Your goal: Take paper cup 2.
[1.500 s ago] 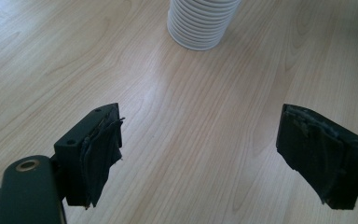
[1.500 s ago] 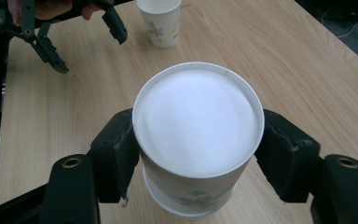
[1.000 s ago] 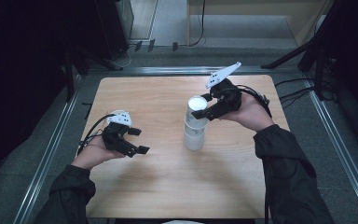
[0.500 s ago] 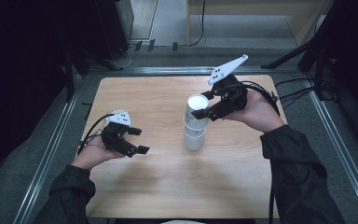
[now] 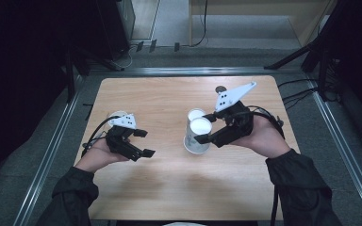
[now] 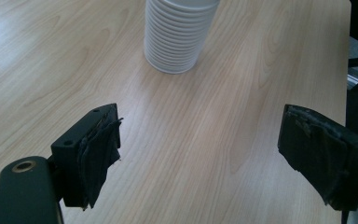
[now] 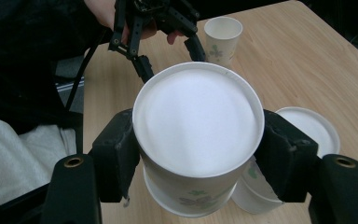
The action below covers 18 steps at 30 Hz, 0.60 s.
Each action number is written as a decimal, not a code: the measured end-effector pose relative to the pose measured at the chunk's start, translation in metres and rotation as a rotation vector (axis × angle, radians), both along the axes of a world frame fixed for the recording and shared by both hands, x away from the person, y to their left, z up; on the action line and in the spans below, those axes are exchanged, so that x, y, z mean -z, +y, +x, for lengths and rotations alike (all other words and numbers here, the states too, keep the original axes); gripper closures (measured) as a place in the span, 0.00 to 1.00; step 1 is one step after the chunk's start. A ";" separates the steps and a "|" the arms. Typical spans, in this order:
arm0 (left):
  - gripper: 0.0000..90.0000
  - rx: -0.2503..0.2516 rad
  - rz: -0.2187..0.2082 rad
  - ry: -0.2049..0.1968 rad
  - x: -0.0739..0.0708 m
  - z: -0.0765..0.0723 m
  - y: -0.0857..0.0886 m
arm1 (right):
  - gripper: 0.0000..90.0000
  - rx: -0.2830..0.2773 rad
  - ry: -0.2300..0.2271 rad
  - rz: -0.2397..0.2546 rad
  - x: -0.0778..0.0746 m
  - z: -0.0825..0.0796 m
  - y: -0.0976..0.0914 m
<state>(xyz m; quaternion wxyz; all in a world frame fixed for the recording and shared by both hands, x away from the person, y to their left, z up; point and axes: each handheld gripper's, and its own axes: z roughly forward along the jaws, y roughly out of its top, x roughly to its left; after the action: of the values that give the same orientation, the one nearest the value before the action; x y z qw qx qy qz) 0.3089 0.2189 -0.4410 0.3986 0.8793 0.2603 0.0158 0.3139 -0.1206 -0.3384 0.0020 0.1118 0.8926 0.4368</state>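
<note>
A stack of upturned white paper cups stands at the middle of the wooden table. My right gripper is shut on one upturned cup, held tilted just beside the stack's top. My left gripper hovers left of the stack, facing it. Its jaws have just opened a little further and nothing is between them. A single upright cup stands behind the left gripper.
Metal rails run along the table's sides. Cables lie on the floor to the right, and dark stands rise at the far corners. Bare wood lies in front of the stack.
My right gripper has drawn the cup off the stack's top and toward the person. The left gripper has stayed in place.
</note>
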 end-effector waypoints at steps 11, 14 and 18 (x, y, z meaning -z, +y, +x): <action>0.14 0.018 -0.036 -0.015 0.001 -0.011 -0.010 | 0.39 -0.034 0.012 0.005 0.039 -0.012 0.006; 0.15 0.033 -0.042 -0.015 0.002 -0.012 -0.013 | 0.39 -0.041 0.023 -0.001 0.052 -0.012 0.009; 0.14 0.060 -0.057 0.000 0.005 -0.014 -0.021 | 0.39 -0.039 0.038 -0.007 0.066 -0.011 0.011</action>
<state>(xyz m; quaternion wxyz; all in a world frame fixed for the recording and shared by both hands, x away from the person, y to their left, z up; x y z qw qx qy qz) 0.2952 0.1980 -0.4461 0.4240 0.8749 0.2342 -0.0035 0.3027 -0.1093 -0.4043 -0.0230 0.1028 0.8959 0.4316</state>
